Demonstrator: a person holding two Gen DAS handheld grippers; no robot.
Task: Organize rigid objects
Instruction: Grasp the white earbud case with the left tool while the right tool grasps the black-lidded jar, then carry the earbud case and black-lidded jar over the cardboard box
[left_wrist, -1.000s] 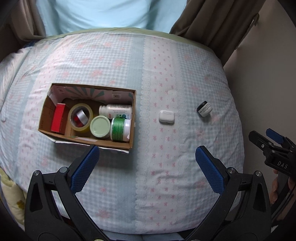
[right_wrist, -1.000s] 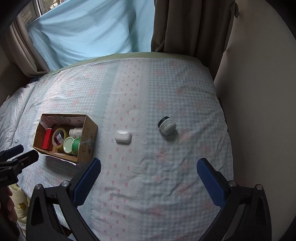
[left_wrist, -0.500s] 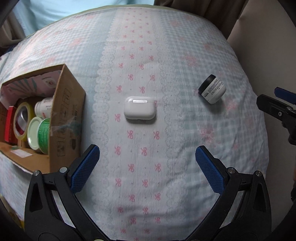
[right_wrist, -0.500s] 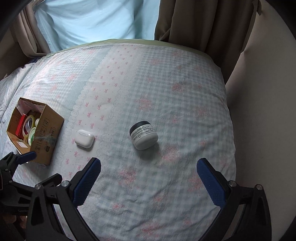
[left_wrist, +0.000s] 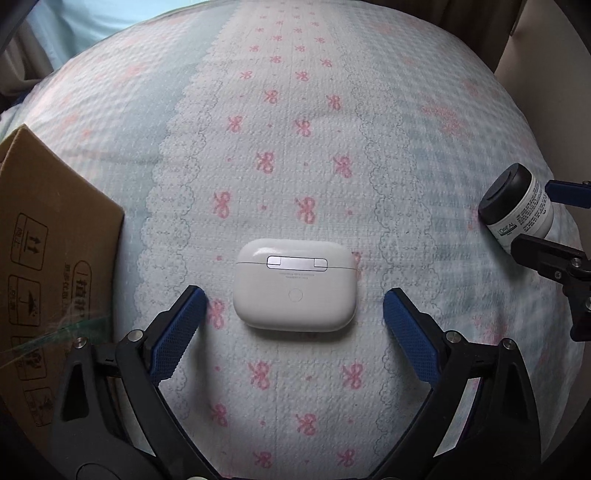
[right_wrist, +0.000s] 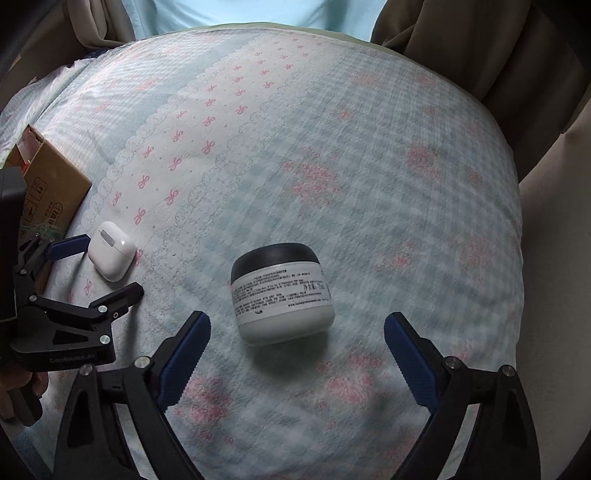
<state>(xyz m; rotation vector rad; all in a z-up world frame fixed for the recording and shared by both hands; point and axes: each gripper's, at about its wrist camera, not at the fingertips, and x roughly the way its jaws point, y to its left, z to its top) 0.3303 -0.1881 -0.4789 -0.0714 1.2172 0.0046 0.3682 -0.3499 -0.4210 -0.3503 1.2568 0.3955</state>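
Observation:
A white earbud case (left_wrist: 295, 284) lies flat on the bed cover, between the blue pads of my left gripper (left_wrist: 293, 293). Its jaws are closing, with a gap still on both sides of the case. A white jar with a black lid (right_wrist: 282, 295) lies on its side between the pads of my right gripper (right_wrist: 297, 319). Those jaws are closing too and touch nothing. The right wrist view shows the left gripper (right_wrist: 112, 264) straddling the case (right_wrist: 110, 254). The left wrist view shows the right gripper (left_wrist: 533, 216) around the jar (left_wrist: 517, 206).
An open cardboard box (left_wrist: 48, 258) stands just left of the case, its contents hidden from here; its corner (right_wrist: 51, 184) shows in the right wrist view. The checked bed cover (right_wrist: 369, 166) with pink bows spreads beyond. Brown curtains (right_wrist: 480, 48) and a wall bound the right side.
Both grippers have come down close to the bed, the left over the earbud case, the right over the jar. The box has slid to the left edge. Both pairs of jaws have narrowed slightly.

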